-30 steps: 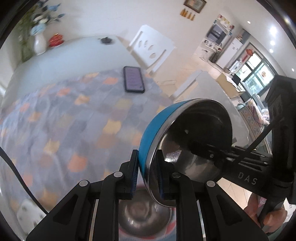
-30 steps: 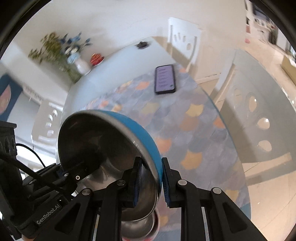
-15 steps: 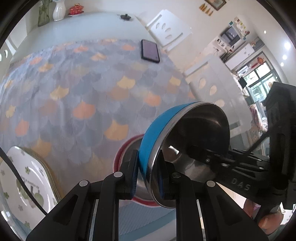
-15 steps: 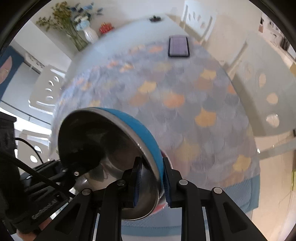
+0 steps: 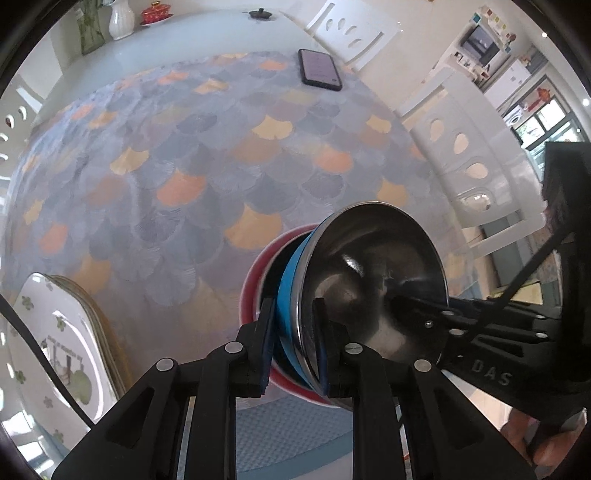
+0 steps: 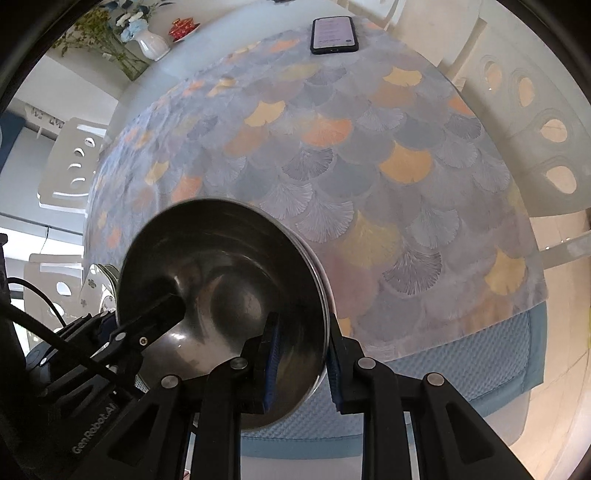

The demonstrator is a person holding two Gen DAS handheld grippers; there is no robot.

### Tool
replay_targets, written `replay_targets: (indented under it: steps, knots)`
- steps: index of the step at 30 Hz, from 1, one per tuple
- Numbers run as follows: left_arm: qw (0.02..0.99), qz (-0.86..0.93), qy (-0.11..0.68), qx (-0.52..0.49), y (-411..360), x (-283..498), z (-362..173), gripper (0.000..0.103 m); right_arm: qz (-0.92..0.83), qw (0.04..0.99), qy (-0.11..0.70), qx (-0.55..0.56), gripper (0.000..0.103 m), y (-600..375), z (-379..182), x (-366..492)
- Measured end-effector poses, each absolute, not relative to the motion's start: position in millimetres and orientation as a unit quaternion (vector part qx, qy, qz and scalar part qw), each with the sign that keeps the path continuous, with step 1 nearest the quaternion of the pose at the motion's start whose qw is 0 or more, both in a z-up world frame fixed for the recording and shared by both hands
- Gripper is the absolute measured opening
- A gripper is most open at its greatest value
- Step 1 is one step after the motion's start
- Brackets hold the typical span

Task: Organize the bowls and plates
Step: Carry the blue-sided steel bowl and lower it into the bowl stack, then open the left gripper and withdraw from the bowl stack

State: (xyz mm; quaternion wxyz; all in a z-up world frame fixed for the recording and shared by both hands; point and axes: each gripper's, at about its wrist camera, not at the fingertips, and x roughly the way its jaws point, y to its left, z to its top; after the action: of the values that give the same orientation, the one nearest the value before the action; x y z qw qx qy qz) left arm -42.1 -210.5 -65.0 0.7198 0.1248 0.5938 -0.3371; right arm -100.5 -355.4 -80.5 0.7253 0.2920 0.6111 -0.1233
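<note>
Glossy steel bowl (image 5: 373, 273) with blue outside, matt woven tablecloth (image 5: 192, 155), glazed ceramic plate (image 5: 55, 332)

A smartphone (image 5: 319, 69) lies near the far edge of the scale-patterned tablecloth (image 5: 207, 155). A white vase (image 5: 121, 20) stands at the table's far corner.

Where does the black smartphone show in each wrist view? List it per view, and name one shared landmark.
Left wrist: smartphone at top centre, on the far edge of the scale-patterned tablecloth.
Right wrist: smartphone at the top, right of centre, same cloth edge.
Shared landmark: white vase, upper left of both.
</note>
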Motion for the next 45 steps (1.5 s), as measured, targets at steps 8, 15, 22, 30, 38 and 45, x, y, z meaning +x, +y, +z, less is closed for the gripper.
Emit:
replay_targets:
  steps: [8, 15, 22, 30, 38, 45]
  knots:
    - [0.732, -0.322, 0.591, 0.106, -188.4, -31.1, -54.7, 0.025, -0.118, 0.742, 0.61, 0.25, 0.021, -346.0, -66.8, -98.5]
    - [0.733, -0.323, 0.59, 0.102, -187.6, -35.1, -56.5, 0.025, -0.103, 0.735, 0.622, 0.249, 0.021, -344.1, -68.1, -107.5]
    - [0.744, -0.317, 0.58, 0.094, -185.1, -35.2, -44.8, 0.025, -0.095, 0.759, 0.598, 0.24, 0.021, -356.1, -44.0, -109.6]
    - [0.784, -0.296, 0.541, 0.065, -153.9, -29.7, -6.9, 0.025, -0.048, 0.8, 0.558, 0.217, 0.021, -335.1, -5.1, -88.4]
    - [0.826, -0.264, 0.498, 0.011, -64.3, 2.7, 28.9, 0.025, -0.016, 0.826, 0.535, 0.18, 0.025, -267.0, 24.3, -65.6]
    - [0.844, -0.245, 0.477, 0.014, 0.3, 17.9, 42.1, 0.026, -0.026, 0.826, 0.537, 0.171, 0.027, -224.6, 28.5, -53.4]
